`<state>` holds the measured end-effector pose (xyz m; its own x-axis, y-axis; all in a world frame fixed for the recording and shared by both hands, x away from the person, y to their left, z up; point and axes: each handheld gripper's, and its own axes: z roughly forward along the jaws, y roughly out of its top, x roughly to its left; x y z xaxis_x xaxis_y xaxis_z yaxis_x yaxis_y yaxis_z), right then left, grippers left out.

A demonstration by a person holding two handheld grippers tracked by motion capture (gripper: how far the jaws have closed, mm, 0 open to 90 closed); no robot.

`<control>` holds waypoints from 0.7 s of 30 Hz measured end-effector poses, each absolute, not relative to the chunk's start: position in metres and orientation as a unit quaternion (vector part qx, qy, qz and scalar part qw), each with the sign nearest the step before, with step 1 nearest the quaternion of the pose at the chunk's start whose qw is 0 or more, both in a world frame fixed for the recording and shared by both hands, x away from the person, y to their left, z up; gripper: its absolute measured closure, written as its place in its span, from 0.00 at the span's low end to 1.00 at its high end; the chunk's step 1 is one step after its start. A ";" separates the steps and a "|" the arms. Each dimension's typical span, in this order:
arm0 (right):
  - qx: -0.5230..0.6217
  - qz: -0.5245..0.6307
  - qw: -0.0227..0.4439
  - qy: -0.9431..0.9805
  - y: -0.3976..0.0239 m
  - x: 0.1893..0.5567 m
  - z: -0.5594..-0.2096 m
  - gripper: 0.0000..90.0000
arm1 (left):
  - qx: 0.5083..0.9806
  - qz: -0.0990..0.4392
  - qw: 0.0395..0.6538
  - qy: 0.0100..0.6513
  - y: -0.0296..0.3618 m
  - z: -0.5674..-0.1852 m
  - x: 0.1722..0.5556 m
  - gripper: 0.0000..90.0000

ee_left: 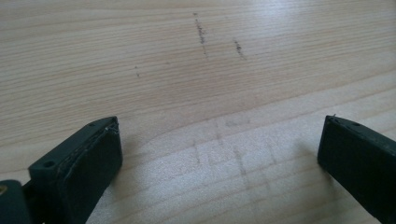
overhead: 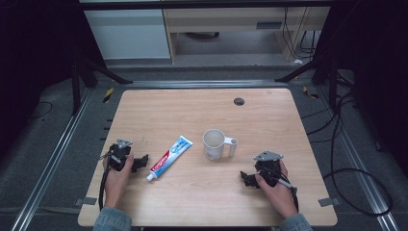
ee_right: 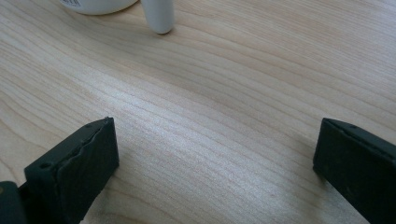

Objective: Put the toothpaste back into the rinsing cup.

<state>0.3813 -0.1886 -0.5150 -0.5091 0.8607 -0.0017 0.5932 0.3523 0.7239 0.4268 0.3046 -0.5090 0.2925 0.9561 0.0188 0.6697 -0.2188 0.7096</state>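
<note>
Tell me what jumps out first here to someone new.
The red, white and blue toothpaste tube lies slantwise left of centre on the wooden table, with the white mug upright just right of it, handle pointing right. The left gripper rests near the tube's cap end and the right gripper sits below and right of the mug, both with jaws wide open and empty.

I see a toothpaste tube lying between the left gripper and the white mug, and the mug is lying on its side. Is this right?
Not quite. The white mug stands upright with its opening up, as the high view shows. The toothpaste tube does lie between the left gripper and the mug.
</note>
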 end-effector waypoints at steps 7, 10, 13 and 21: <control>0.455 0.342 0.196 0.799 -0.189 0.381 -0.515 0.00 | 0.756 0.245 0.301 0.528 0.300 -0.492 0.418 0.03; 0.455 0.342 0.196 0.799 -0.189 0.381 -0.515 0.00 | 0.757 0.246 0.306 0.522 0.301 -0.485 0.414 0.03; 0.455 0.341 0.197 0.799 -0.189 0.381 -0.515 0.00 | 0.766 0.244 0.305 0.511 0.299 -0.478 0.410 0.04; 0.455 0.342 0.196 0.799 -0.189 0.381 -0.515 0.00 | 0.785 0.229 0.304 0.490 0.287 -0.456 0.398 0.04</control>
<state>0.3813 -0.1886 -0.5151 -0.5092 0.8607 -0.0014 0.5933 0.3521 0.7239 0.3981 0.2871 -0.4563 0.4159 0.9073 0.0612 0.6297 -0.3359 0.7005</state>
